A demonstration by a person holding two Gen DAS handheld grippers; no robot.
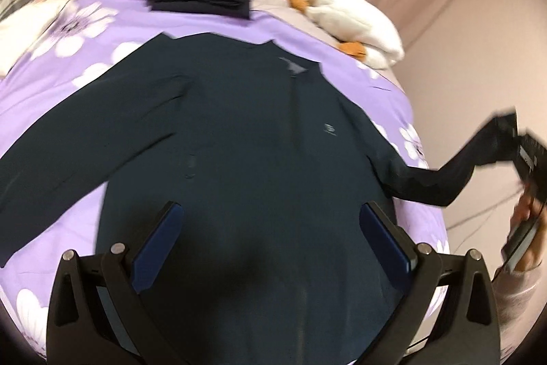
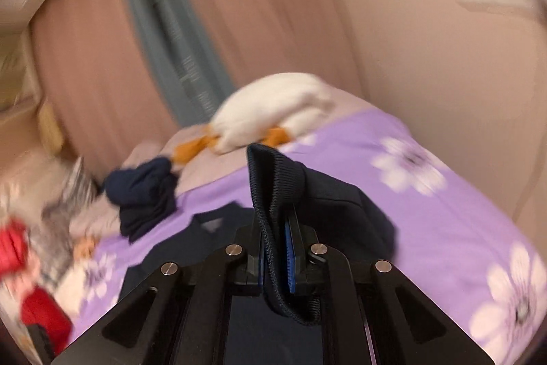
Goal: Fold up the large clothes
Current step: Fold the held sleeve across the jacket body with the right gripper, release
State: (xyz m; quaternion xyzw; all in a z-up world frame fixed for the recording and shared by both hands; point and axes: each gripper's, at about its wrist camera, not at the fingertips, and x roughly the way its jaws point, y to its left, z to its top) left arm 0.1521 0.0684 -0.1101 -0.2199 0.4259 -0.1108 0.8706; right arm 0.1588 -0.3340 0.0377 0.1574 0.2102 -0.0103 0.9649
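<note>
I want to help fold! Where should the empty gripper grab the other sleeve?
Probably at the cuff end of the flat sleeve, coming from above at the bed's edge. It lies straight and thin there, so the open left gripper can pinch it easily, just as the right gripper already pinches its ribbed cuff.

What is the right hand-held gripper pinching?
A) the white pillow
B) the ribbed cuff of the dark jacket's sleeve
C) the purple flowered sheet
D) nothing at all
B: in the right wrist view the right hand-held gripper is shut on the ribbed cuff, lifting the dark jacket sleeve off the bed.
</note>
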